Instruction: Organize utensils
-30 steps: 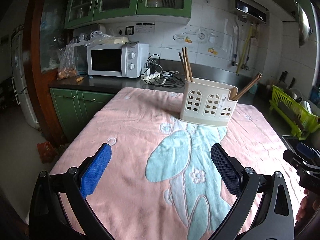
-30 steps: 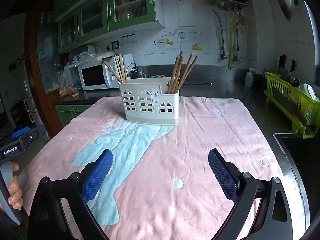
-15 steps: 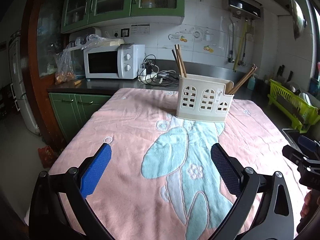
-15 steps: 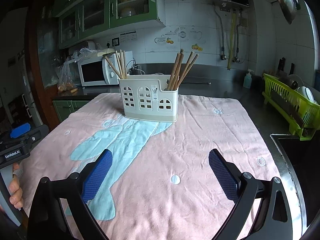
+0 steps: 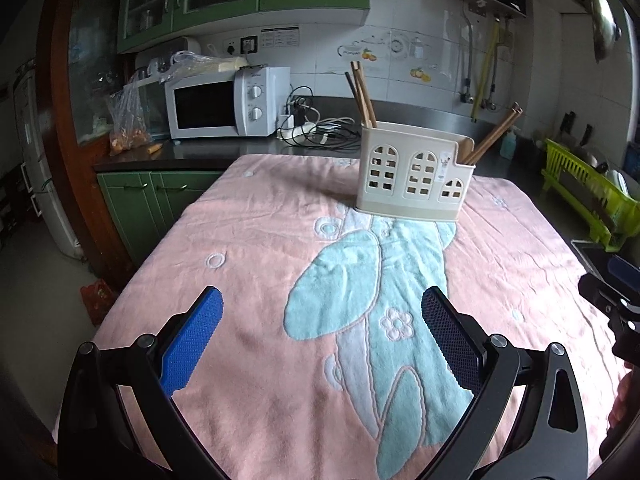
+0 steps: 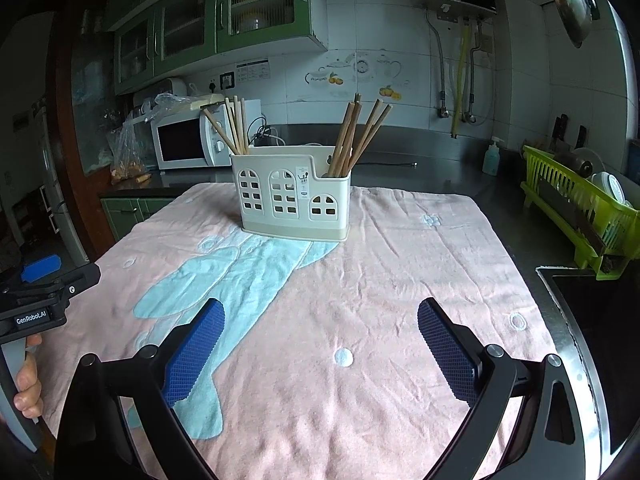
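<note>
Two bundles of wooden chopsticks stand in the cream holder [image 5: 416,178] at the far end of my pink towel [image 5: 256,240], and nothing lies loose on the cloth.

From the left wrist camera, my left gripper [image 5: 318,332] hangs low over the near towel, blue pads spread wide with only fabric between them. The holder sits well ahead, its tall side toward me. A few sticks [image 5: 362,96] rise from its left compartment and two more [image 5: 494,132] lean out to the right. My right gripper [image 5: 612,296] shows only at the frame's right edge.

From the right wrist camera, the right gripper [image 6: 320,334] is likewise parted and empty above the cloth. Here I face the holder [image 6: 292,198] squarely and both bundles read clearly: one [image 6: 232,126] in the left compartment, one [image 6: 358,136] fanned in the lower right compartment. I count far more sticks here than the other view reveals. The left gripper [image 6: 40,292] and a hand below it sit at the left edge.

I judge the sticks light, stiff and smooth, likely to roll or pivot in the pads, so I would pinch one mid-shaft above the rim. The holder looks light enough to tip if I snag it.
</note>
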Motion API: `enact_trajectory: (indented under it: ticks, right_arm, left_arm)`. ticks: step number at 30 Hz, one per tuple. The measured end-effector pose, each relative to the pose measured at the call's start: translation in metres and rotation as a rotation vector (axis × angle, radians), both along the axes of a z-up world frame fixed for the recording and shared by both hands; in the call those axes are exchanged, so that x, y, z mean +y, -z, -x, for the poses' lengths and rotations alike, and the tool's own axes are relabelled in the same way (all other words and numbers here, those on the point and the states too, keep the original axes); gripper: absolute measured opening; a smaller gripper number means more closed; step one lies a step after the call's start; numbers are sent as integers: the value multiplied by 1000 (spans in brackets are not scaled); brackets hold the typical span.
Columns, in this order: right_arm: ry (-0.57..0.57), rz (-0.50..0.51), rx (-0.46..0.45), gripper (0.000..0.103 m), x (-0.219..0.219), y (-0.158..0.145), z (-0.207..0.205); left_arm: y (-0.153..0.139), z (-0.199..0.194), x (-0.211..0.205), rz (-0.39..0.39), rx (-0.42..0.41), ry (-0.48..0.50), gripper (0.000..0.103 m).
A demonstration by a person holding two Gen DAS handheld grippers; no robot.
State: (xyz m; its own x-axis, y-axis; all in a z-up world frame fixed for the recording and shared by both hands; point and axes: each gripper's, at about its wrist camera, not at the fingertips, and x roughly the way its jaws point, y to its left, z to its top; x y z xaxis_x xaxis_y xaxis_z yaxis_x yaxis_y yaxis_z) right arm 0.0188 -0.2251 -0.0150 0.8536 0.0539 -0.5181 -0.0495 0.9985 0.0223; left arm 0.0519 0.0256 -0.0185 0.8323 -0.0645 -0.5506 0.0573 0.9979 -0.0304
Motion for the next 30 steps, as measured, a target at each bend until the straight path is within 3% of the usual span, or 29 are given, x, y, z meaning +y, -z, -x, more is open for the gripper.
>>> enact_trajectory:
  ticks: [30]
  right_arm:
    - [0,-3,2,94,-1,4,-1]
  left_arm:
    - [6,-1,0,-33,37,-3,98]
